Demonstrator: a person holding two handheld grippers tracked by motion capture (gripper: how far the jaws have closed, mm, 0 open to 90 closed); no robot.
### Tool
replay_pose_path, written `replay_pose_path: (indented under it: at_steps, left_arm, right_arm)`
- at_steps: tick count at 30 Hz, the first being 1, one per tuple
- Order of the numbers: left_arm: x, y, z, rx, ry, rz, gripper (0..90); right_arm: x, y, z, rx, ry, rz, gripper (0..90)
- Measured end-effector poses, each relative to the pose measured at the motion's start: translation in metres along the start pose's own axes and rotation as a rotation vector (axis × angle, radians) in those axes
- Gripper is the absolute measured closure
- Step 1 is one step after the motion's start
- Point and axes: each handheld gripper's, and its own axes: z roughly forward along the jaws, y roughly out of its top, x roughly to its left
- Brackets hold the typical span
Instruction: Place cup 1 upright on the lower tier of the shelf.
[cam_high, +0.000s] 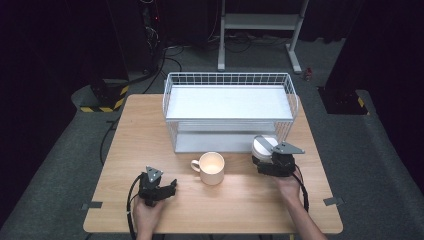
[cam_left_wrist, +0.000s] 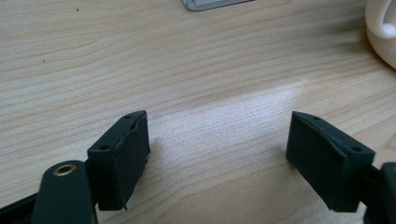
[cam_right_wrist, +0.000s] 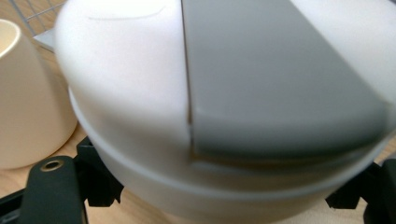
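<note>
My right gripper (cam_high: 261, 159) is shut on a round white container (cam_high: 262, 145) with a half-grey lid, held just above the table in front of the wire rack's right end. In the right gripper view the container (cam_right_wrist: 140, 93) sits between the jaws of that gripper (cam_right_wrist: 224, 191) and hides most of them. A cream mug (cam_high: 212, 168) stands left of it, handle to the left, and the mug (cam_right_wrist: 28, 107) is close beside the container. My left gripper (cam_high: 171, 186) rests low near the table's front left, open, with bare wood between the jaws of the gripper (cam_left_wrist: 218, 135).
A white two-tier wire rack (cam_high: 227, 80) takes up the back middle of the wooden table (cam_high: 140, 130). The mug's handle (cam_left_wrist: 383, 32) is ahead and right of the left jaws. Black stands and a metal frame stand on the floor beyond the table.
</note>
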Motion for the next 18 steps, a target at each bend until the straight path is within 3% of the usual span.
replay_pose_path:
  at_steps: [9, 18]
  left_arm:
    - [0.000, 0.000, 0.000, 0.001, 0.000, 0.001, 21.4]
    - [0.000, 0.000, 0.000, 0.002, -0.002, 0.003, 20.6]
  right_arm:
    - [-0.005, 0.011, 0.016, 0.009, -0.016, 0.041, 18.6]
    - [-0.007, 0.016, 0.032, 0.023, -0.044, 0.046, 18.6]
